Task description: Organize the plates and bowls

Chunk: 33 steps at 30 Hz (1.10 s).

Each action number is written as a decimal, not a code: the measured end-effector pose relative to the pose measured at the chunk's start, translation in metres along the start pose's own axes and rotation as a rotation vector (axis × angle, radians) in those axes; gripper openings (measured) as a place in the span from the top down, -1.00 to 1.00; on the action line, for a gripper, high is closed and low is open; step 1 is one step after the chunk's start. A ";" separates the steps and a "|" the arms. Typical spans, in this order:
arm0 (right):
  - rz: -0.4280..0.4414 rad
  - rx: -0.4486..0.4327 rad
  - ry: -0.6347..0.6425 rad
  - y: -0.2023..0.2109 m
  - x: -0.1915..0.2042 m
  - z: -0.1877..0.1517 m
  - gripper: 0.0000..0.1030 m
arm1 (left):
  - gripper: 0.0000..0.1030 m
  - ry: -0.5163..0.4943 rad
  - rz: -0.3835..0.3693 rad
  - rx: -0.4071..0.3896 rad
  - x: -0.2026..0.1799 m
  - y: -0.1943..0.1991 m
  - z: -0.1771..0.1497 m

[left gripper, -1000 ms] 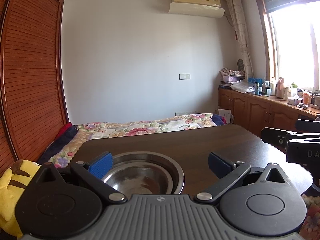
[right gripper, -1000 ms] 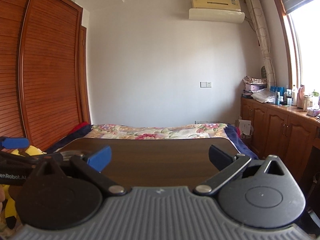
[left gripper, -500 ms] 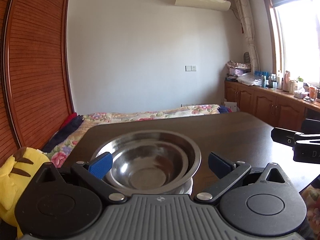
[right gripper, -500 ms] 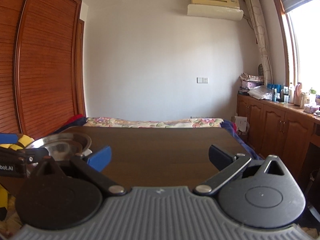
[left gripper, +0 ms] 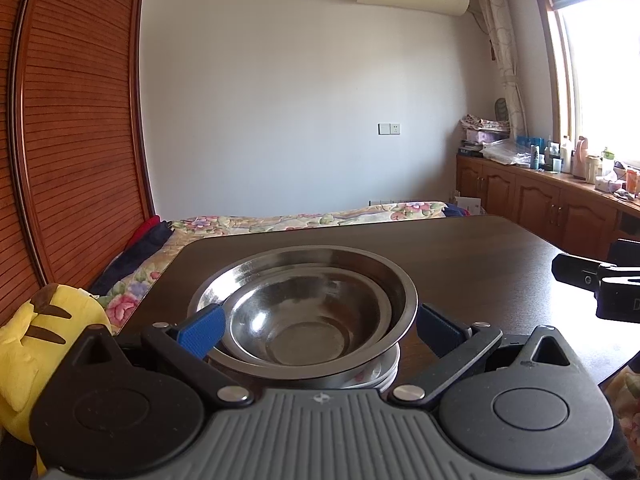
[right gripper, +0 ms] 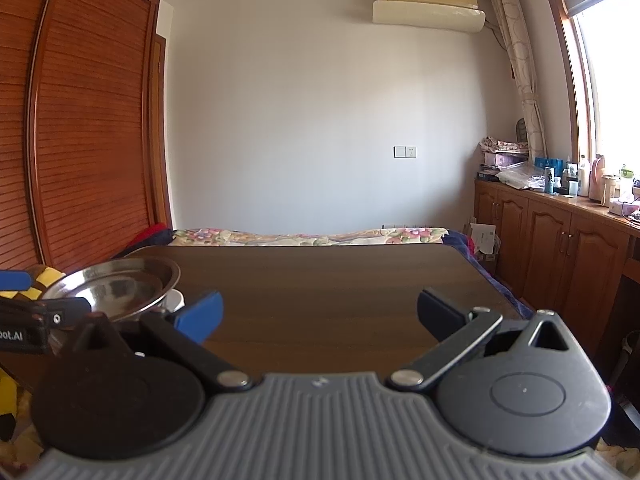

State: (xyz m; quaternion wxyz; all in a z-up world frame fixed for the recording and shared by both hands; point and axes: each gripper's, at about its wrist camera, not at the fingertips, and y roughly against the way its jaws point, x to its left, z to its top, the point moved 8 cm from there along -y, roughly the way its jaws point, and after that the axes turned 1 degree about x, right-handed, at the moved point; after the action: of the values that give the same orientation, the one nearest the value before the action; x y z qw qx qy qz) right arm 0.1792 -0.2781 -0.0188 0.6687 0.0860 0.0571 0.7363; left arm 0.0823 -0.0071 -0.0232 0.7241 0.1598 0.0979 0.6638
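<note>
Bowls (left gripper: 304, 312): two steel ones nested, small inside large, sitting on a short stack of plates (left gripper: 376, 376) near the left front corner of the dark wooden table (left gripper: 460, 256). Only the plate rims show under the big bowl, so I can't count them.

Left gripper (left gripper: 316, 328): jaws spread wide, straddling the bowl stack at rim level. Blue pad on one side overlaps the outer bowl's rim in the left wrist view; can't tell if it touches. Nothing clamped.

Right gripper (right gripper: 320, 312): also spread wide, holding nothing, over bare table well to the right of the stack.

Risks from here (judgement only):
- Smooth, curved steel rim. A squeeze across the outer bowl probably rides up or slips off unless the pads land square on the wall.
- Inner bowl is loose in the outer one. Tilt on lift and it slides or rattles out.
- Stack is close to the table edge, with a yellow plush toy (left gripper: 36, 344) below on that side. A sideways nudge could shove bowls and plates off together.
- Plates underneath could drag along if the bowl is pushed rather than lifted.
</note>
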 end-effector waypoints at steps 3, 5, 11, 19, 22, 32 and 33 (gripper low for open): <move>-0.001 0.003 -0.003 0.000 -0.001 0.000 -1.00 | -1.00 0.001 0.001 0.000 0.000 0.001 0.000; -0.002 0.002 -0.003 0.000 -0.001 0.001 -1.00 | -1.00 0.000 0.001 0.000 0.000 0.000 0.000; -0.004 0.007 0.003 -0.002 0.000 0.000 -1.00 | -1.00 0.000 0.003 0.002 0.001 0.000 0.000; -0.006 0.012 0.007 -0.003 -0.001 -0.002 -1.00 | -1.00 0.003 0.003 0.002 0.002 0.000 0.000; -0.005 0.015 0.003 -0.003 -0.002 -0.003 -1.00 | -1.00 0.003 0.002 0.002 0.002 0.000 0.000; -0.006 0.015 0.003 -0.004 -0.002 -0.003 -1.00 | -1.00 0.003 0.003 0.003 0.002 0.000 0.000; -0.005 0.015 0.003 -0.004 -0.002 -0.003 -1.00 | -1.00 0.003 0.003 0.002 0.001 0.000 0.000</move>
State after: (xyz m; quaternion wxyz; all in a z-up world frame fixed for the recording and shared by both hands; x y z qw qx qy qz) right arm 0.1822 -0.2792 -0.0229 0.6699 0.0897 0.0638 0.7343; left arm 0.0826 -0.0057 -0.0235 0.7228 0.1599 0.0995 0.6649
